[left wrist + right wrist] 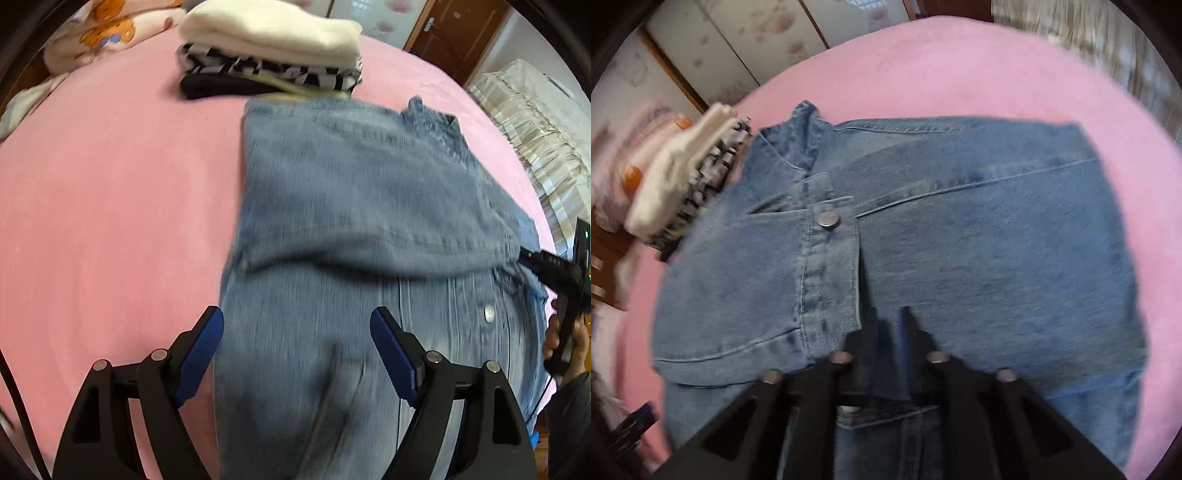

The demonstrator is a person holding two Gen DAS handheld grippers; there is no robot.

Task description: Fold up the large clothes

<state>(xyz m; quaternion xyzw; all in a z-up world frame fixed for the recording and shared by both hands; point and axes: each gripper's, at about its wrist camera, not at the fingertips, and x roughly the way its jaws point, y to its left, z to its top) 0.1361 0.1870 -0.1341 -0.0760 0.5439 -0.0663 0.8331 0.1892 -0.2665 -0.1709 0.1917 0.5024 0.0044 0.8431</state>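
A blue denim jacket [351, 192] lies partly folded on the pink bed [110, 206]; it also shows in the right wrist view [979, 240], with a sleeve flap and a metal button [827, 218] folded across it. My left gripper [297, 354] is open above the jacket's near part, its blue pads [205, 354] apart and holding nothing. My right gripper [890, 332] is shut on a fold of the denim at the jacket's near edge; it appears in the left wrist view [546, 266] at the jacket's right edge.
A stack of folded clothes [273, 55], white on top of black-and-white striped and black, sits at the far side of the bed, touching the jacket's far edge. A cartoon-print blanket [107, 33] lies far left. A wooden door [458, 26] and frilled furniture cover [532, 122] stand right.
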